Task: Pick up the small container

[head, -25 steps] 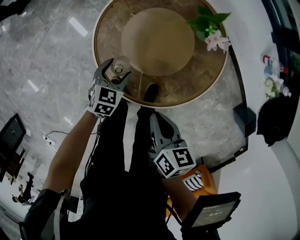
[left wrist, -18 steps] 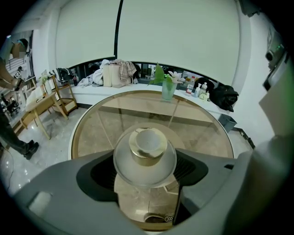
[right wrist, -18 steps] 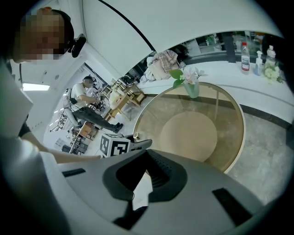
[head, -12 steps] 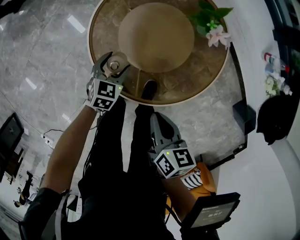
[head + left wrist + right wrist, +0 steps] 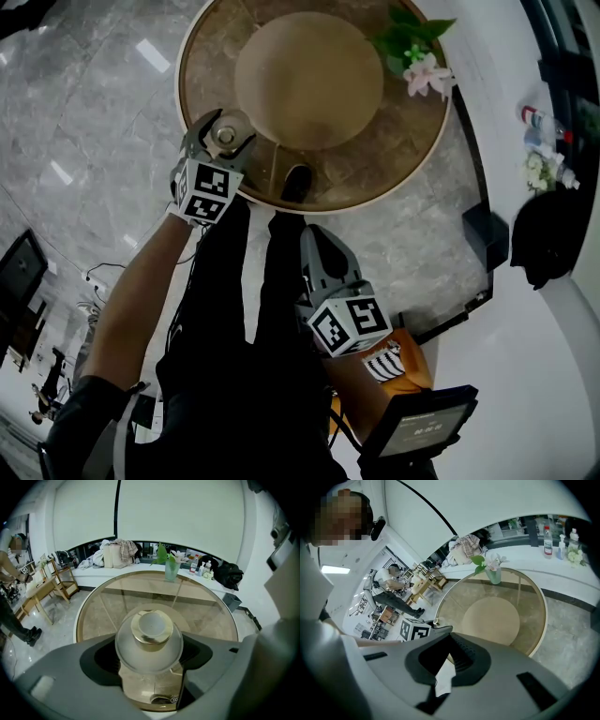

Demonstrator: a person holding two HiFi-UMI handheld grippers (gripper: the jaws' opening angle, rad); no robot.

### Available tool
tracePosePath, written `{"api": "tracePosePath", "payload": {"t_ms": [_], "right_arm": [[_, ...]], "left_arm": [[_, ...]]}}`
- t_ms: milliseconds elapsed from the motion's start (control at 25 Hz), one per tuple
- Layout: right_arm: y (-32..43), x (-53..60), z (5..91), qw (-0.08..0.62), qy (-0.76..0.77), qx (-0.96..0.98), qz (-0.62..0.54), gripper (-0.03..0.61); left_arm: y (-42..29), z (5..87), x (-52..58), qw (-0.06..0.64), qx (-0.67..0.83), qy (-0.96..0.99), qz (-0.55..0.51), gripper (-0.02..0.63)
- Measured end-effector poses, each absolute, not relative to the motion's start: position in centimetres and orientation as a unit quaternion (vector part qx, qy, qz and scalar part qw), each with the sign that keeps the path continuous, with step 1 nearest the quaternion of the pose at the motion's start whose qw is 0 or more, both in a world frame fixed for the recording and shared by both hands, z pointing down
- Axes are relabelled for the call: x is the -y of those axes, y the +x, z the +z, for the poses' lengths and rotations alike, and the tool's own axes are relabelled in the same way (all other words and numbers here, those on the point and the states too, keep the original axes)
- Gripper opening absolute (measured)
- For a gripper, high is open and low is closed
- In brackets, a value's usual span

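Note:
The small container [image 5: 225, 136] is a frosted glass jar with a gold lid, at the near left rim of the round glass table [image 5: 375, 200]. My left gripper [image 5: 225, 134] is shut on it, one jaw on each side. In the left gripper view the small container [image 5: 149, 641] fills the space between the jaws of the left gripper [image 5: 150, 654], over the table's gold rim [image 5: 82, 611]. My right gripper [image 5: 315, 240] hangs low beside the person's legs, away from the table, shut on nothing. In its own view the right gripper [image 5: 448, 641] has its jaws together.
A vase of flowers [image 5: 417, 56] stands at the table's far right side. A round tan base [image 5: 309, 80] shows under the glass. A black bin [image 5: 483, 234] sits on the floor beside a white counter [image 5: 506, 112] with bottles [image 5: 536, 122] and a black bag [image 5: 548, 234].
My left gripper, with the container in it, has shifted slightly left and farther over the table's rim. The right gripper has stayed where it was.

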State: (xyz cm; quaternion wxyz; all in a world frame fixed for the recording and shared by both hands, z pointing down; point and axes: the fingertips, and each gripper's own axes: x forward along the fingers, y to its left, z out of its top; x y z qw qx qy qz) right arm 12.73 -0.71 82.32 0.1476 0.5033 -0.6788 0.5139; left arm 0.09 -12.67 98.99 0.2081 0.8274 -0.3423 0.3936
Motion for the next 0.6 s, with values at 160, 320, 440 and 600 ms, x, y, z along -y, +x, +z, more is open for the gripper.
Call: {"api": "tracePosePath", "payload": {"t_ms": [160,320,440,600], "right_arm": [[12.6,0.9,81.0,0.144,0.508,0.679,0.51,-0.003],[12.2,1.6,79.5,0.138,0.506,0.687,0.502,-0.003],[11.8,2.0,78.1,0.137,0.503,0.693,0.497,-0.003],[11.2,2.6,76.2,0.132,0.499,0.704,0.487,-0.003]], "left_arm": [[0.0,97.0,12.4,0.205,0.338,0.831,0.392,0.333],[0.1,94.8,12.4,0.2,0.332,0.834,0.393,0.333],[0.1,92.6,12.0,0.197,0.328,0.838,0.388,0.333],[-0.2,90.0,11.7,0.192,0.326,0.84,0.39,0.333]]}}
